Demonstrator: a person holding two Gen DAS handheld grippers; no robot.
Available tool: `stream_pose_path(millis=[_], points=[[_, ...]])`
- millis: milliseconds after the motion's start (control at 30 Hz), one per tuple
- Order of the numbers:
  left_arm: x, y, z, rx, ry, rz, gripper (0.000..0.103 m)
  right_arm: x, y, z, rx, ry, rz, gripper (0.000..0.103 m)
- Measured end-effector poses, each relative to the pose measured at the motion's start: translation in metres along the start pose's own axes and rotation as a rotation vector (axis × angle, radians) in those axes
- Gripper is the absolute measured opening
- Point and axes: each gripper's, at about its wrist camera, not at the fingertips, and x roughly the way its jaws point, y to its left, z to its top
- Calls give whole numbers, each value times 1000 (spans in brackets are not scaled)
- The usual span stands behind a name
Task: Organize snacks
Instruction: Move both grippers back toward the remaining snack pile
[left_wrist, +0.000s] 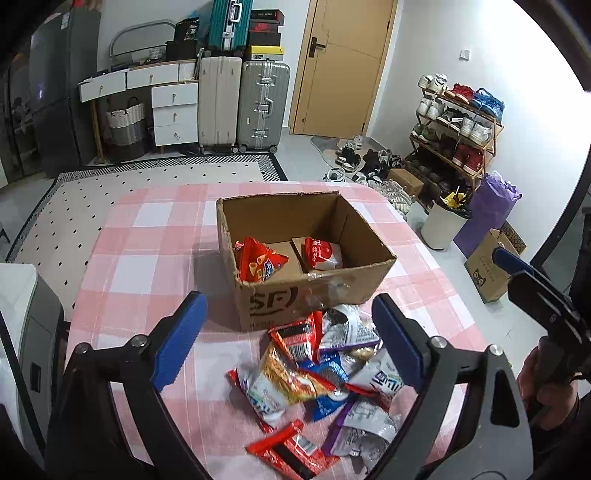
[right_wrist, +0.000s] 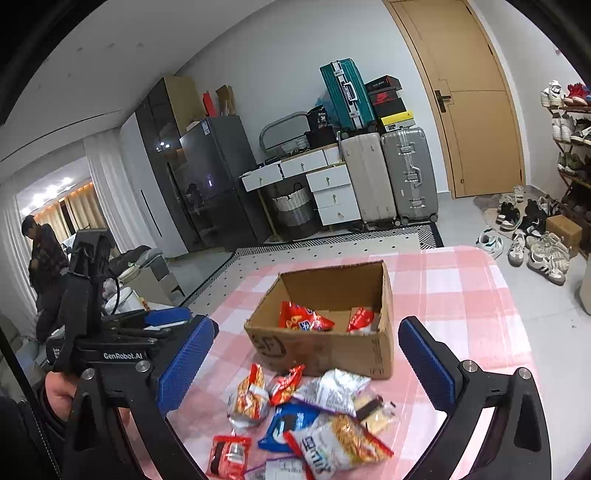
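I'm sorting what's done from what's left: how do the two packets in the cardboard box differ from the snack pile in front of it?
The two packets lie apart inside the cardboard box, one in each compartment; the snack pile lies overlapping on the checked tablecloth. The boxed ones are both mostly red; the pile mixes red, blue, silver and purple wrappers. The pile holds many more. Neither is gripped: both grippers are open.
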Motion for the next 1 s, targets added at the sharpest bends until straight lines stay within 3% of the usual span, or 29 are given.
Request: stream_pose_path(millis=[100,533,700,1000], points=[[-13,-2,-9,3,-23,5,102,-11,8,-6,2,-18,10,102],[-60,1,-63,-37,-39,9,102,-66,44,-48,-52,-80,31,102],[-62,7,-91,-64,-7,13,102,-77,49,-68,-54,-87,10,102],[-28,11,-141,-92,114,38,102,-76,39,-98,-12,-28,-31,102]])
